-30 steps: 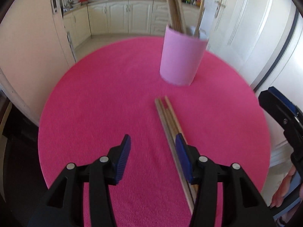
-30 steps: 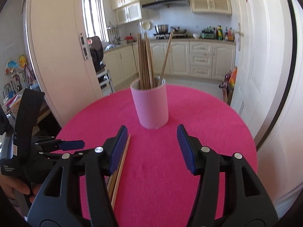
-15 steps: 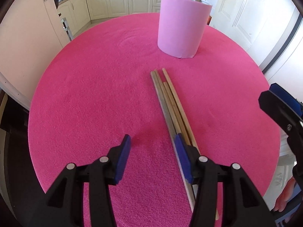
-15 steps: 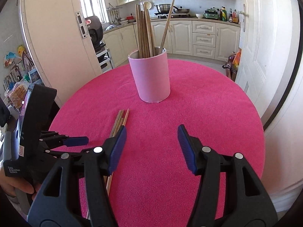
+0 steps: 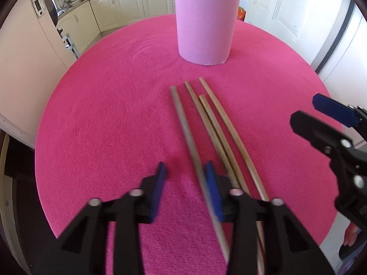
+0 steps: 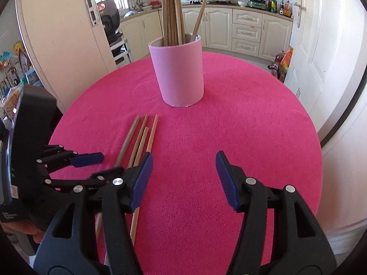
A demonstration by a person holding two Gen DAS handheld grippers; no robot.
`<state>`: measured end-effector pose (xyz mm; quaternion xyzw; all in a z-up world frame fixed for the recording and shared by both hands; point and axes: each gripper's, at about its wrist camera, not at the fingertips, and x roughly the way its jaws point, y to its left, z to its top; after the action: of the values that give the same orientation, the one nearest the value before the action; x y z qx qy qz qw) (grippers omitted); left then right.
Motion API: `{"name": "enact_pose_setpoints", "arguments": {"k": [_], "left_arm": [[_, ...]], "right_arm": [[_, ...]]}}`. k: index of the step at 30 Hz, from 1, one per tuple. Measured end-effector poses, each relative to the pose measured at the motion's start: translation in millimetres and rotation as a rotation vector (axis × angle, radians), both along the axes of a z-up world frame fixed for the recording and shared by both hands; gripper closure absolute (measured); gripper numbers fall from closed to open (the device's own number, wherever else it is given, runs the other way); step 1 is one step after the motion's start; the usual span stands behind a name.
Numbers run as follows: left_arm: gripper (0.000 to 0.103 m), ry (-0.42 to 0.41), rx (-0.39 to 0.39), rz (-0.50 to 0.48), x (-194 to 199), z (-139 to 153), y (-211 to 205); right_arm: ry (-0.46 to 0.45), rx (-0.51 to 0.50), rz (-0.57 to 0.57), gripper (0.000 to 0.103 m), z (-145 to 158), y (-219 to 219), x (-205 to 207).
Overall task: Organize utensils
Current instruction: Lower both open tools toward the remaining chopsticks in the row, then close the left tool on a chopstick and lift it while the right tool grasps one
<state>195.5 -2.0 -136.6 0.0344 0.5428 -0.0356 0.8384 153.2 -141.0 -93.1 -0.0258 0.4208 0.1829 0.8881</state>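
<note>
Several wooden chopsticks [image 5: 213,123] lie side by side on the pink round table [image 5: 110,105], in front of a pink cylindrical holder [image 5: 205,23] with more chopsticks standing in it. My left gripper [image 5: 184,178] is open and low over the table; the leftmost, greyish chopstick [image 5: 185,128] lies between its jaws, against the right pad [image 5: 212,190]. My right gripper [image 6: 182,178] is open and empty, to the right of the chopsticks [image 6: 142,137]. The holder [image 6: 177,73] stands beyond it. The left gripper shows in the right wrist view [image 6: 96,169].
The table edge curves round on all sides. White kitchen cabinets [image 6: 247,29] and a white door [image 6: 321,45] stand behind. A white cabinet panel [image 6: 59,41] is to the left. The right gripper shows at the right in the left wrist view [image 5: 321,123].
My left gripper has moved forward and down over the chopsticks. The leftmost chopstick has spread apart from the others and now lies between the jaws, which have narrowed. The right gripper moved slightly closer.
</note>
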Motion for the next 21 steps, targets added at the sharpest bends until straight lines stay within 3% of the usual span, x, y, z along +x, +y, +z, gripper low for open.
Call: {"name": "enact_pose_setpoints", "arguments": {"k": [4, 10, 13, 21], "left_arm": [[0.092, 0.013, -0.033, 0.006, 0, 1, 11], [0.095, 0.015, -0.092, 0.025, 2, 2, 22], [0.095, 0.014, -0.111, 0.031, 2, 1, 24], [0.095, 0.012, -0.127, 0.033, 6, -2, 25]], "right_arm": [[0.068, -0.031, 0.058, 0.046, -5, 14, 6], [0.151, -0.074, 0.118, 0.050, -15, 36, 16], [0.208, -0.107, 0.132, 0.069, -22, 45, 22], [0.258, -0.138, 0.159, 0.071, -30, 57, 24]]}}
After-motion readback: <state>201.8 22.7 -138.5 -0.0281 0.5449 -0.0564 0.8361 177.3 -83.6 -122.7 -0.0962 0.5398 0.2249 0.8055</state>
